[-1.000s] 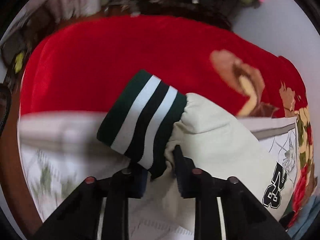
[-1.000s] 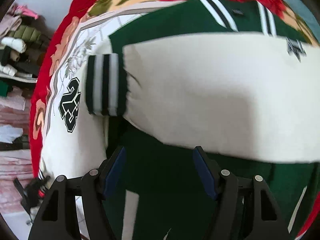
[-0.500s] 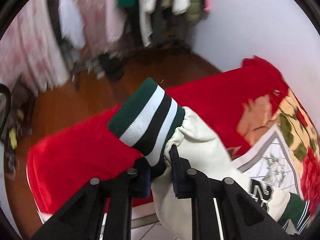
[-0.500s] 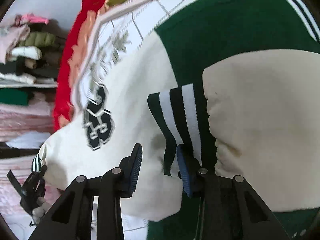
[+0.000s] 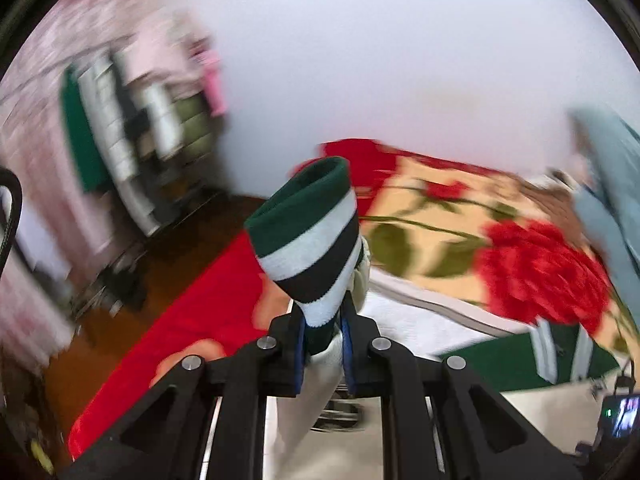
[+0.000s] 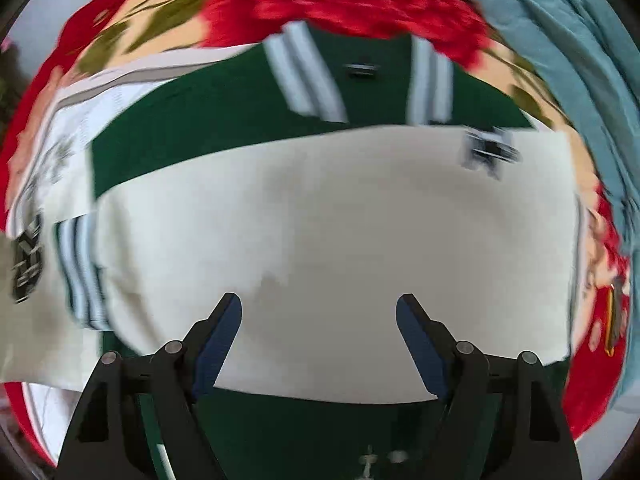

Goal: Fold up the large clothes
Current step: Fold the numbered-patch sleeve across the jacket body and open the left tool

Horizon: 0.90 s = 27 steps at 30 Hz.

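Observation:
A green and cream varsity jacket (image 6: 248,112) lies on a red floral blanket (image 6: 352,4). One cream sleeve (image 6: 340,232) is folded across its body, with its striped cuff (image 6: 82,272) at the left. My left gripper (image 5: 324,336) is shut on the other sleeve's green, white and black striped cuff (image 5: 312,240) and holds it up above the bed; the cream sleeve hangs below it. My right gripper (image 6: 320,320) is open and empty, just above the folded cream sleeve. The jacket's green collar (image 5: 532,356) shows in the left wrist view.
The blanket (image 5: 540,272) covers the bed. A rack of clothes (image 5: 132,128) stands at the left beyond a wooden floor (image 5: 120,320). A pale wall (image 5: 380,60) is behind. Light blue fabric (image 6: 560,40) lies at the bed's right side.
My left gripper has lifted the striped cuff higher and swung it toward the jacket. My right gripper has opened wide, let go of the other cuff and drawn back over the folded sleeve.

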{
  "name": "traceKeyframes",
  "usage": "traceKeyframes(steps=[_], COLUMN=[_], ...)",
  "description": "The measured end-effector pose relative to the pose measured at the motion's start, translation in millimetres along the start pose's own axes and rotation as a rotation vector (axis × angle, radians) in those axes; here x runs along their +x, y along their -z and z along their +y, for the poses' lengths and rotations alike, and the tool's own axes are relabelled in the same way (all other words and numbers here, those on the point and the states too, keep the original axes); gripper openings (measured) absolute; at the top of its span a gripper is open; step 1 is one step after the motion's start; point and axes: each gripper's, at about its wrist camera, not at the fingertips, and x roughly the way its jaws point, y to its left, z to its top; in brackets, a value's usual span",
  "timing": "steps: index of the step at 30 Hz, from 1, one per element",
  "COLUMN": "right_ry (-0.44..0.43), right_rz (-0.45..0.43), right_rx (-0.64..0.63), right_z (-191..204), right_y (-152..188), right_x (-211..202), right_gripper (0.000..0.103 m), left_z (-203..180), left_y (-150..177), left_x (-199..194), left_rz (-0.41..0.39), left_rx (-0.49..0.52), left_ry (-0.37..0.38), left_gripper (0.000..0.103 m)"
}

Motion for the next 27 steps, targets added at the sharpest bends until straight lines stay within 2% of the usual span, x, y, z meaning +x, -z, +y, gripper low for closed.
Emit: traceKeyframes(steps=[2, 6, 10, 13, 15, 18, 20, 23, 24, 26, 27], right_ry=[0.021, 0.041, 0.067, 0.102, 0.117, 0.121, 0.113, 0.073, 0.059, 0.022, -0.001], right_rz=[-0.015, -0.019, -0.005, 0.008, 0.027, 0.052, 0.065, 0.091, 0.093, 0.098, 0.095], right_rx=[0.054, 0.201, 0.335, 0.393, 0.424, 0.474, 0.495, 0.530, 0.537, 0.551, 0.558], right_z=[-33.4, -124.7, -213.6, -266.3, -296.2, -333.6, -348.6, -363.0, -366.0, -370.4, -372.4], right_y=[5.9, 27.9, 57.4, 77.3, 87.4, 106.8, 112.9, 126.4, 131.0, 133.9, 135.0], right_x=[-3.8, -11.7, -16.1, -12.5, -6.8, 0.6, 4.9, 7.2, 7.4, 6.9, 4.6], right_gripper=[0.081, 0.081, 0.081, 0.081, 0.081, 0.081, 0.081, 0.081, 0.081, 0.081, 0.081], left_z=[-49.6, -154.9, -247.2, -314.2, -353.0, -393.6, -411.5, -418.5, -417.0, -415.5, -411.7], left_y=[5.5, 26.2, 54.0, 77.1, 95.2, 121.7, 137.8, 151.9, 154.0, 157.4, 155.7], left_x=[-8.6, -25.8, -36.6, -45.5, -46.3, -44.4, -37.7, -34.4, -35.3, -37.7, -39.8], left_rz=[0.008, 0.044, 0.101, 0.136, 0.176, 0.227, 0.281, 0.344, 0.348, 0.362, 0.377], left_rx=[0.057, 0.166, 0.252, 0.328, 0.381, 0.459, 0.507, 0.544, 0.544, 0.536, 0.532], left_ry=[0.084, 0.235, 0.364, 0.438, 0.473, 0.473, 0.454, 0.458, 0.462, 0.484, 0.492], left_gripper=[0.011, 0.011, 0.011, 0.011, 0.011, 0.011, 0.015, 0.019, 0.022, 0.050, 0.088])
